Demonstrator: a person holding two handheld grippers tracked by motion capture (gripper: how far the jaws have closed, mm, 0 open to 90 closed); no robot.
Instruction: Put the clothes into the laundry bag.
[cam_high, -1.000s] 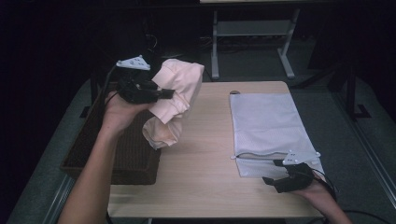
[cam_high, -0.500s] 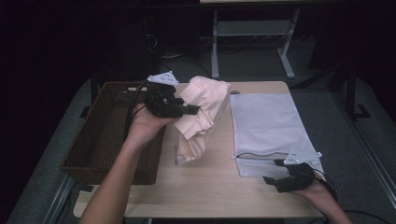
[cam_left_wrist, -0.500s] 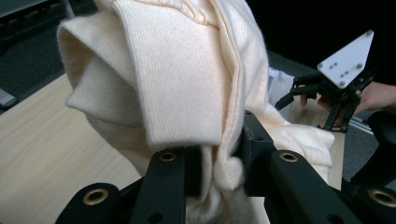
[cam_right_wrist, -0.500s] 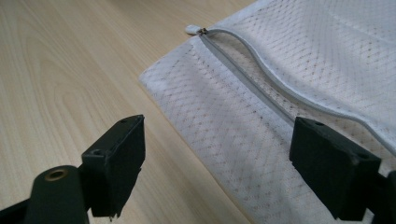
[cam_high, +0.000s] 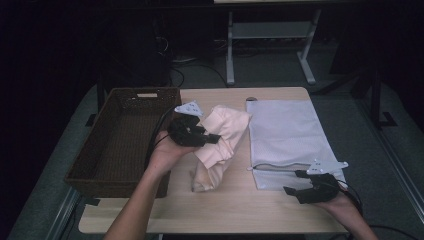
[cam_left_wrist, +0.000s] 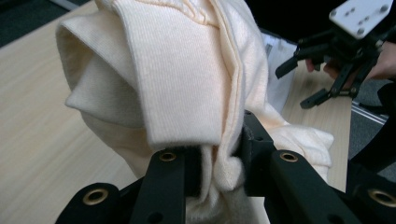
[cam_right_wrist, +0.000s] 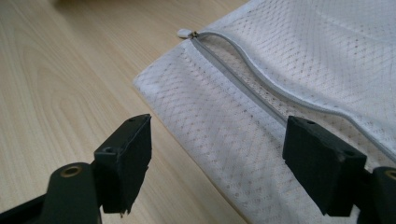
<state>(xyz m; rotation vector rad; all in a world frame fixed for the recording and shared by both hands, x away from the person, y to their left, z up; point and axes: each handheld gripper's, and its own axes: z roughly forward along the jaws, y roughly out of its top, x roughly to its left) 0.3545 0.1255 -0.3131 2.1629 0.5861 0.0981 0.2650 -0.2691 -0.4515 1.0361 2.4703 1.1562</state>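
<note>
The left tool (cam_high: 212, 138), clamped on the cream sweater (cam_high: 220, 145), has carried it from the basket (cam_high: 120, 135) down toward the mesh bag (cam_high: 287, 132). The right tool (cam_high: 295, 182), jaws apart and just closing slightly, waits over the bag's zipper edge, likely to open it.

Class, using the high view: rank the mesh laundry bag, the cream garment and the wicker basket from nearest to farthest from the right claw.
1. Mesh laundry bag: right of the table, its near zipped edge just beside the right claw.
2. Cream garment: mid-table, held in the left claw.
3. Wicker basket: far left edge of the table.
</note>
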